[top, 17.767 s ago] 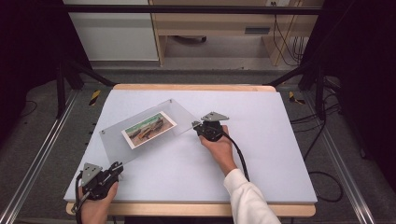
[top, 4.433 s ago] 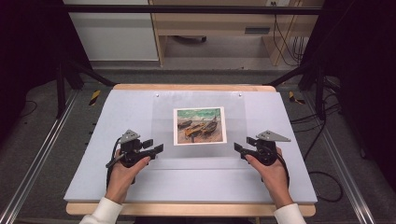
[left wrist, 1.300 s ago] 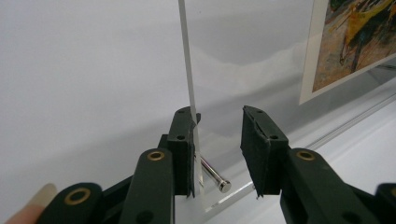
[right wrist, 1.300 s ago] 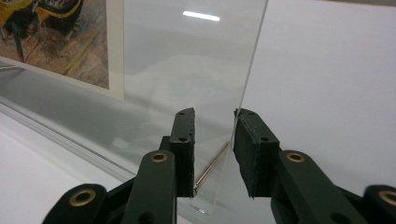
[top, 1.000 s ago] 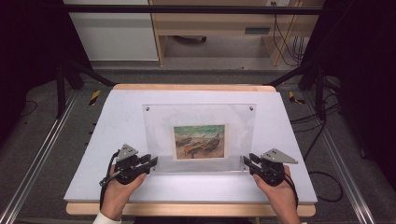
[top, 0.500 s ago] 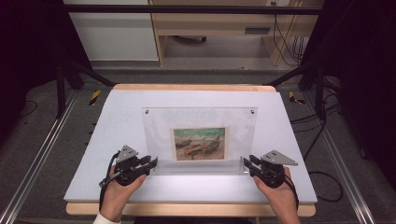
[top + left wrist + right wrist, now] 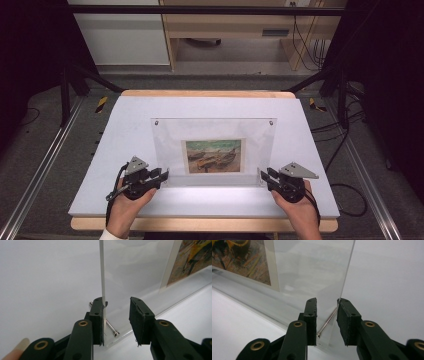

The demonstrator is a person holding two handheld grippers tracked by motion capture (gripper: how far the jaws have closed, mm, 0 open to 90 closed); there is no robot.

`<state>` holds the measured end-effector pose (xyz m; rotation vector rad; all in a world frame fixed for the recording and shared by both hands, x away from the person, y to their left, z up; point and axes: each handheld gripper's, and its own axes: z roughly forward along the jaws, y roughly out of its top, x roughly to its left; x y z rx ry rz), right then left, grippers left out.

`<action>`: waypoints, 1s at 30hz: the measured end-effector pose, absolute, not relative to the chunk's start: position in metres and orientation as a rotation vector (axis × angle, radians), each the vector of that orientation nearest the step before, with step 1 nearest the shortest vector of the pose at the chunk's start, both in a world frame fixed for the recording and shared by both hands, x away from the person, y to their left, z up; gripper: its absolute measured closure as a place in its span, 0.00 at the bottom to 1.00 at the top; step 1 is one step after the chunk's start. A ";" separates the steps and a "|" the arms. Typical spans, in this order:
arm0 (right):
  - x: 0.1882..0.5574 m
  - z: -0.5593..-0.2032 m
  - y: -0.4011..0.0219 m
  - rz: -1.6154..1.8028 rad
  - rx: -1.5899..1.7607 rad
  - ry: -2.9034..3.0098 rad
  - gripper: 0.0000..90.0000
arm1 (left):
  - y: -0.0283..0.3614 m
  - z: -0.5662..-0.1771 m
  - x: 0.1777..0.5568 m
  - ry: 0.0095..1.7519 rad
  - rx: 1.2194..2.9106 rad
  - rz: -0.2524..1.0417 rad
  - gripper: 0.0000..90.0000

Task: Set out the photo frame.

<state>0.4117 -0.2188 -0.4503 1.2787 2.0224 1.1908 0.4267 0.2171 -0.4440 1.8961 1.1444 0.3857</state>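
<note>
Two bottom corners of the acrylic frame point(image 7: 213, 152) sit between the jaws.

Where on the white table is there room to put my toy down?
The table is bare left of the clear picture frame, right of it toward the edge, and in the strip behind it. The front is crowded: the left gripper and right gripper sit at the frame's bottom corners.
</note>
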 end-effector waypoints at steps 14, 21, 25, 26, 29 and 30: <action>0.406 -0.453 -0.219 1.172 1.267 2.060 0.78 | 0.216 -0.447 0.422 1.118 1.946 0.391 0.71; 0.406 -0.454 -0.220 1.174 1.264 2.062 0.78 | 0.216 -0.447 0.422 1.115 1.944 0.388 0.71; 0.406 -0.454 -0.220 1.180 1.270 2.061 0.78 | 0.216 -0.447 0.422 1.115 1.942 0.387 0.71; 0.406 -0.454 -0.220 1.180 1.269 2.060 0.78 | 0.216 -0.447 0.422 1.114 1.943 0.385 0.71; 0.406 -0.454 -0.220 1.179 1.269 2.061 0.78 | 0.217 -0.447 0.422 1.111 1.946 0.386 0.71; 0.406 -0.454 -0.220 1.179 1.268 2.061 0.78 | 0.217 -0.447 0.422 1.111 1.946 0.388 0.71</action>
